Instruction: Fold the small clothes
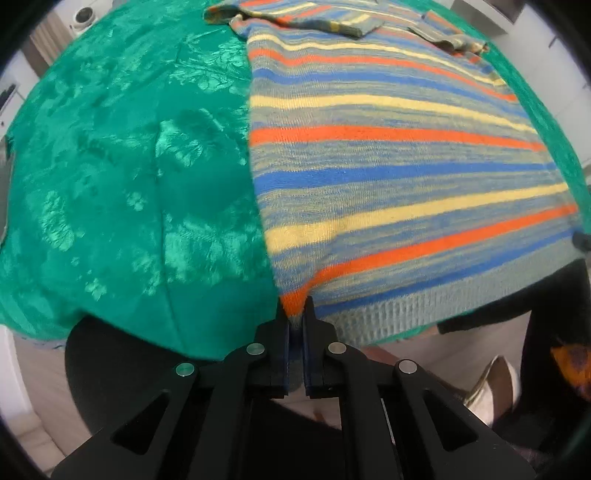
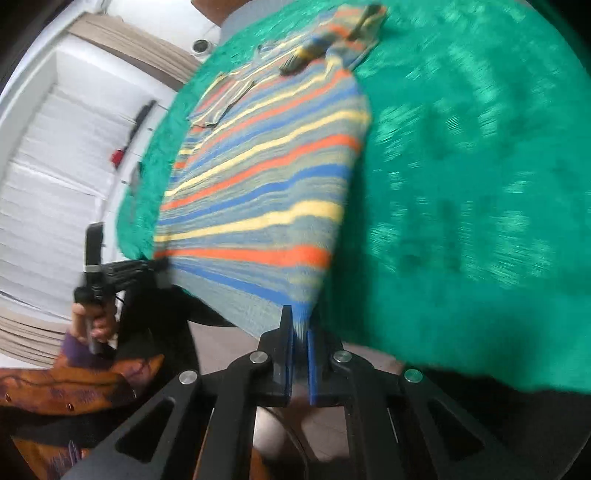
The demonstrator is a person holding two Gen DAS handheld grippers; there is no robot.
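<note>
A small striped knit sweater [image 1: 388,155] in blue, orange, yellow and grey lies on a green floral tablecloth [image 1: 129,166]. Its sleeves are folded in at the far end. My left gripper [image 1: 295,308] is shut on the near left corner of the ribbed hem. My right gripper [image 2: 299,321] is shut on the near right hem corner of the sweater [image 2: 266,192]. The hem hangs off the table's near edge. The left gripper also shows in the right wrist view [image 2: 162,264], held by a hand.
The green cloth [image 2: 461,203] covers the whole table. The person's dark legs and patterned sleeve [image 2: 74,384] are below the near edge. A white round device [image 1: 83,16] sits beyond the far left. White wall panels [image 2: 55,184] are at left.
</note>
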